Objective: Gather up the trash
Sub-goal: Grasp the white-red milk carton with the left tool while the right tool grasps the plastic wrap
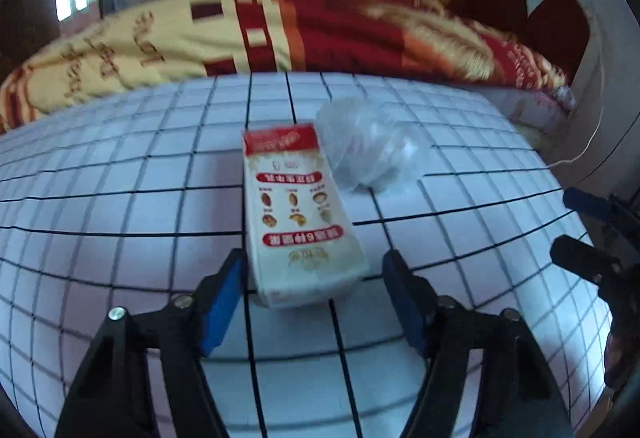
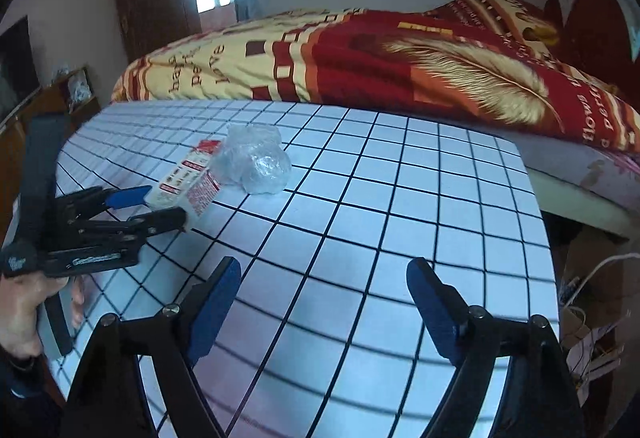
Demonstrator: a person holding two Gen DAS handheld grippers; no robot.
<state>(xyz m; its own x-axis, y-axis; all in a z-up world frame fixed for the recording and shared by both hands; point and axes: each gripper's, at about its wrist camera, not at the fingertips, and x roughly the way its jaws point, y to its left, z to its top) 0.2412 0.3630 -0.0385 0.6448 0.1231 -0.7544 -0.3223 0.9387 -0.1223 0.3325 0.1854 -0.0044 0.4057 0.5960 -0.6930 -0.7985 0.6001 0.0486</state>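
A white and red drink carton [image 1: 298, 222] lies flat on the white gridded table [image 1: 120, 197]. Its near end sits between the fingers of my left gripper [image 1: 316, 266], which stands open: a gap shows at the right pad, while the left pad is close beside the carton. A crumpled clear plastic bag [image 1: 368, 145] rests against the carton's far right side. From the right wrist view the left gripper [image 2: 166, 205] straddles the carton [image 2: 188, 181] beside the bag [image 2: 256, 157]. My right gripper [image 2: 324, 278] is open over bare table [image 2: 400, 197], to the right of both; it also shows as the right gripper [image 1: 576, 226] at the frame edge.
A bed with a red and yellow quilt [image 2: 400, 65] runs along the table's far side. Cables and a cardboard box [image 2: 592, 318] lie on the floor past the table's right edge. A person's hand [image 2: 20, 302] holds the left gripper's handle. A wooden cabinet [image 2: 80, 93] stands far left.
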